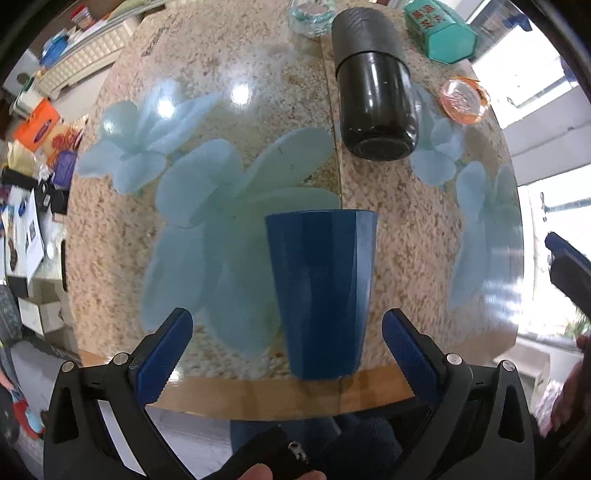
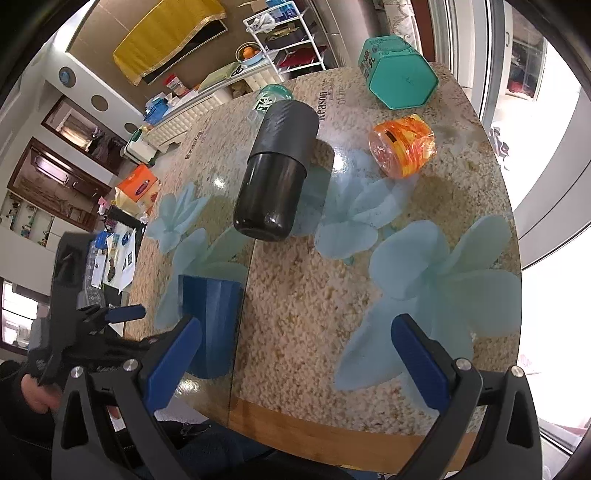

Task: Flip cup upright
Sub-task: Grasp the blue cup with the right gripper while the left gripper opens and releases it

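A dark blue faceted cup point(image 1: 320, 291) stands on the table near its front edge, wide end toward the far side in the left wrist view, narrow end toward me. My left gripper point(image 1: 287, 354) is open, its blue pads on either side of the cup's near end, not touching it. The cup also shows in the right wrist view point(image 2: 208, 325), low left. My right gripper point(image 2: 295, 363) is open and empty over the table, to the right of the cup. The left gripper point(image 2: 110, 325) shows at the left of the right wrist view.
A black cylinder bottle point(image 1: 373, 85) lies on its side beyond the cup. A teal hexagonal box point(image 1: 439, 29), an orange wrapped jar point(image 1: 463, 99) and a clear glass point(image 1: 312, 14) sit at the far side. The floral table point(image 1: 221, 122) ends in a wooden front edge point(image 1: 280, 395).
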A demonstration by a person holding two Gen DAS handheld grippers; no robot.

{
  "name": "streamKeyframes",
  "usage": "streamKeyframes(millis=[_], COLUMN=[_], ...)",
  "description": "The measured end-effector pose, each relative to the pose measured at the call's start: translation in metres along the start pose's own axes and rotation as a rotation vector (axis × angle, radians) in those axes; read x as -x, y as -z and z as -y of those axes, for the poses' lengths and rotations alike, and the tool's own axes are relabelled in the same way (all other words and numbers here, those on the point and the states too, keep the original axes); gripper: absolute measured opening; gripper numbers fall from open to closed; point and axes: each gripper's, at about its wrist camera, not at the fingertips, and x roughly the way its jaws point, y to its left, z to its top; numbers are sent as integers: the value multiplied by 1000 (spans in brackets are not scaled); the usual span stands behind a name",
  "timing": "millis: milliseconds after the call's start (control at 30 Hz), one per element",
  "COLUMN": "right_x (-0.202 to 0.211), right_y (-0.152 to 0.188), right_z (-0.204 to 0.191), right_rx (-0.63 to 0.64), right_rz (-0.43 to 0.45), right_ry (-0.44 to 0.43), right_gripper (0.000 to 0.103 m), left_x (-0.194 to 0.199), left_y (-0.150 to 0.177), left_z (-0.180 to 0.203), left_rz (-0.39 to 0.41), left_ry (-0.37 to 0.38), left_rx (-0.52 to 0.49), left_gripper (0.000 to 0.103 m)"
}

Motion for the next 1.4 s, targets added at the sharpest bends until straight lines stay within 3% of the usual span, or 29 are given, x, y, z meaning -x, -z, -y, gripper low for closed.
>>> streamKeyframes(millis=[300,467,600,767,1067,1233,1400], right_x=[-9,-24,-40,-62,-122,-159,-179], right_y=[-9,-14,-17,-18,-20,-18,-20], right_z=[-25,-49,-71,-93,-121,-119,-109], right_rx=[-16,-24,-27,-37,-62,-111,-153], right_rz=[10,6,-11,-47,-198,-317,-366], right_ry=[51,84,118,151,225,280,299], right_gripper=[103,103,103,103,103,103,103], left_x=[27,36,40,26,-2,-11,-9], left_y=[14,5,-1,-11,-18,-19,-19], left_z=[-38,-58,-83,-122,-173,-186,-194], left_rz=[47,76,102,56,-10,-31,-12], left_ry=[1,3,12,6,48,80,118], left_rx=[-129,-187,-189,-132,-89,-78,-66], left_gripper=[103,103,103,103,103,103,103])
